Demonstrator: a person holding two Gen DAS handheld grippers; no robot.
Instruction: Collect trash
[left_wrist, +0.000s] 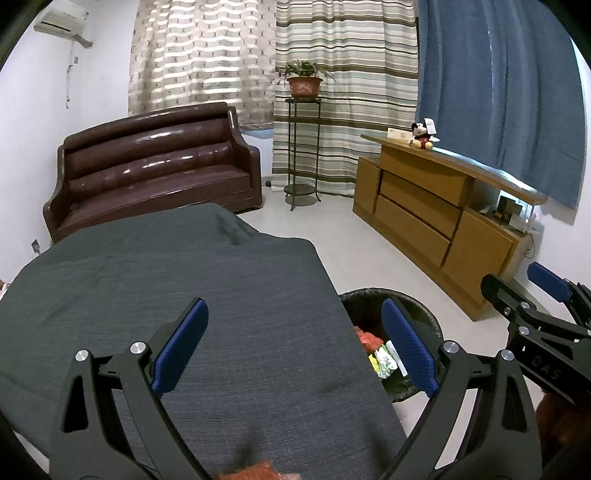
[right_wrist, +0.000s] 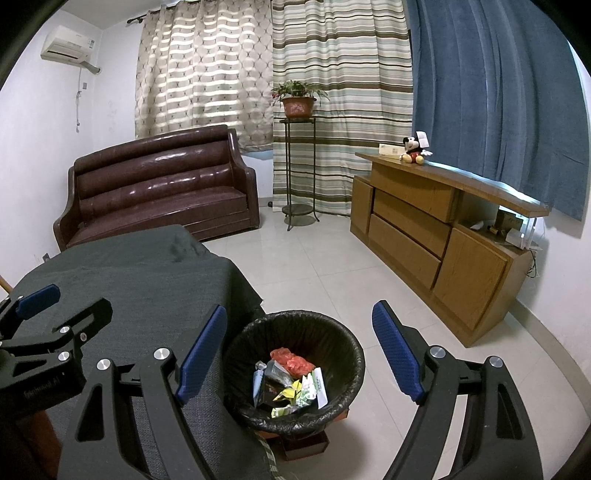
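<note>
Left tongs (left_wrist: 295, 345): nearest item, spread wide over the table, nothing between the blue pads.
Table (left_wrist: 166, 280): draped in grey cloth; no litter visible on the stretch in view. An orange blur at the near edge could not be identified.
Trash bin (right_wrist: 295, 373): black-lined, on the floor just beside the table's right edge, standing on a small box. Contents: red netting (right_wrist: 291, 362), wrappers (right_wrist: 299, 393), a small tube.
Right tongs (right_wrist: 299, 350): spread wide above the bin, empty.
Progress, judged: collection looked largely or wholly done, since the trash lay in the bin and both tongs were bare; any pieces left would be outside these views.
Surroundings, left to right: brown sofa (right_wrist: 159, 188) against the wall; potted plant (right_wrist: 297, 99) on a tall metal stand; wooden sideboard (right_wrist: 436, 229) carrying a plush toy (right_wrist: 413, 149). All stood well apart from the bin; nothing obstructed it.
</note>
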